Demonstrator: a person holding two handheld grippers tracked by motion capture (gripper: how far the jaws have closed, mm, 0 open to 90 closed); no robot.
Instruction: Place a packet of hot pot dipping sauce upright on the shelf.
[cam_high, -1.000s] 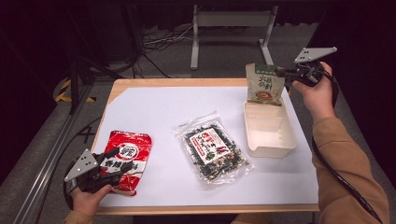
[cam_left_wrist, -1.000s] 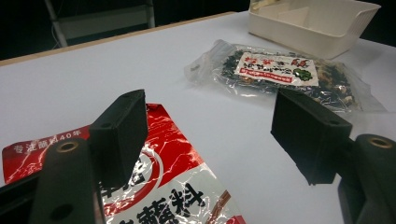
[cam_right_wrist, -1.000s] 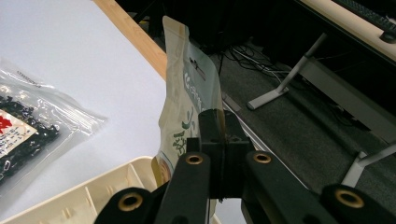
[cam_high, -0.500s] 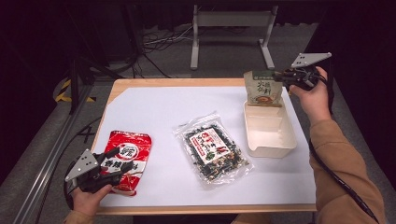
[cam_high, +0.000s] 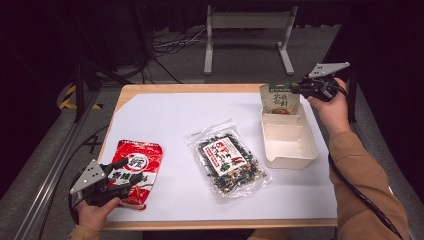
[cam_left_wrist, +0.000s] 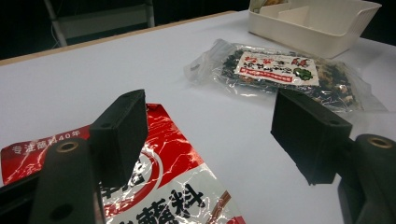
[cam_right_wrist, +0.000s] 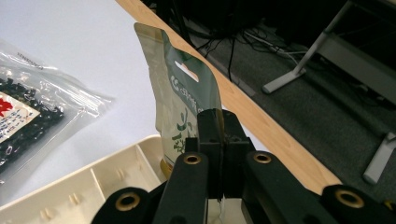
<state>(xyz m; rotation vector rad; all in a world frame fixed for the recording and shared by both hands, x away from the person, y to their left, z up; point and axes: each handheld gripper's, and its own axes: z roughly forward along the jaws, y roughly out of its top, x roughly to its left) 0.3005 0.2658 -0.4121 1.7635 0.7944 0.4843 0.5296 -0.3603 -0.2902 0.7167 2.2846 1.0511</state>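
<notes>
The right gripper (cam_high: 300, 88) clamps the edge of a green-and-white foil snack pouch (cam_high: 280, 99), upright over the far end of the cream plastic tray (cam_high: 290, 145); the left gripper (cam_high: 131, 175) rests with jaws apart over a red crinkly packet (cam_high: 140, 160)

Right gripper (cam_high: 300, 89) is clamped on the edge of a green-and-white printed snack pouch (cam_high: 281, 99), holding it upright over the far end of the cream plastic divided tray (cam_high: 290, 142) just below the tool. Well off toward the other hand, the left gripper (cam_high: 131, 177) rests with jaws apart over a glossy red foil packet (cam_high: 137, 167). Between the two tools lies a clear plastic bag of dark seaweed mix (cam_high: 227, 159) on the white table sheet (cam_high: 200, 115).
</notes>
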